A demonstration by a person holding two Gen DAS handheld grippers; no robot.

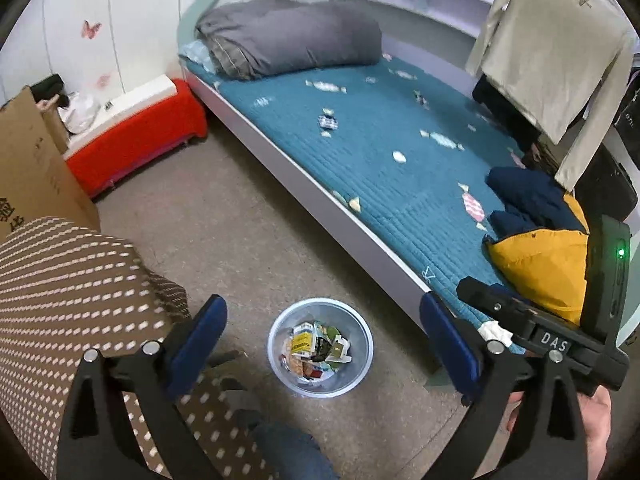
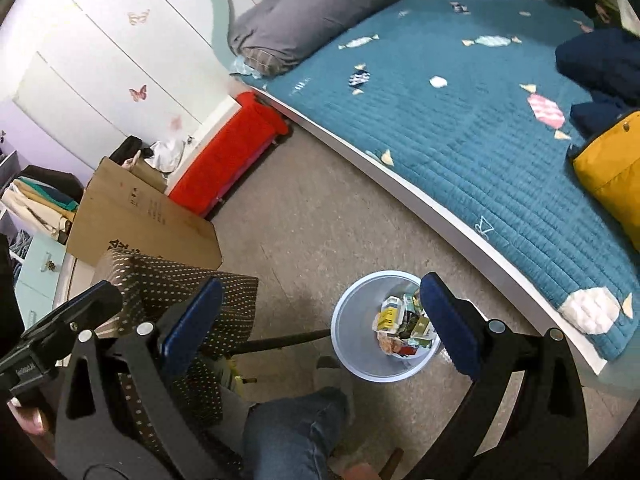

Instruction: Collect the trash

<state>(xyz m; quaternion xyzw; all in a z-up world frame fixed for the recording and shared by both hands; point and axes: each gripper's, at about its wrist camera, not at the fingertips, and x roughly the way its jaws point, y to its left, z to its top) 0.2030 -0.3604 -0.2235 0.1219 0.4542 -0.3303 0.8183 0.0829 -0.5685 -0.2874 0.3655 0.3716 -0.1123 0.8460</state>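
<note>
Closest in, both pairs of tongs hang over the floor with nothing in them. The left tongs (image 1: 322,350) stand wide and empty, and the right tongs (image 2: 320,324) are just as wide, one blue pad (image 2: 448,322) crossing in front of the bin's rim. A knee in blue jeans (image 2: 292,432) and a dotted brown chair cover (image 1: 68,280) sit just below them.

Between the pads, on the speckled floor (image 1: 224,208), stands the small pale-blue waste bin (image 1: 276,344) — upright, mouth facing straight up, its long axis vertical, close beside the white edge of the bed. Inside lies a heap of crumpled wrappers (image 1: 316,350), yellow, green and white; the heap covers the bottom of the bin.

So a fair part of the collecting looks done. What may be left is farther off: on the teal quilted bedspread (image 1: 384,168) a small white scrap (image 1: 399,156) and a dark checked piece (image 1: 328,122) could be litter — or just the candy pattern printed on the cloth; from here I cannot tell. Beyond lie a folded grey duvet (image 1: 292,36) and a red storage box (image 1: 136,140).
</note>
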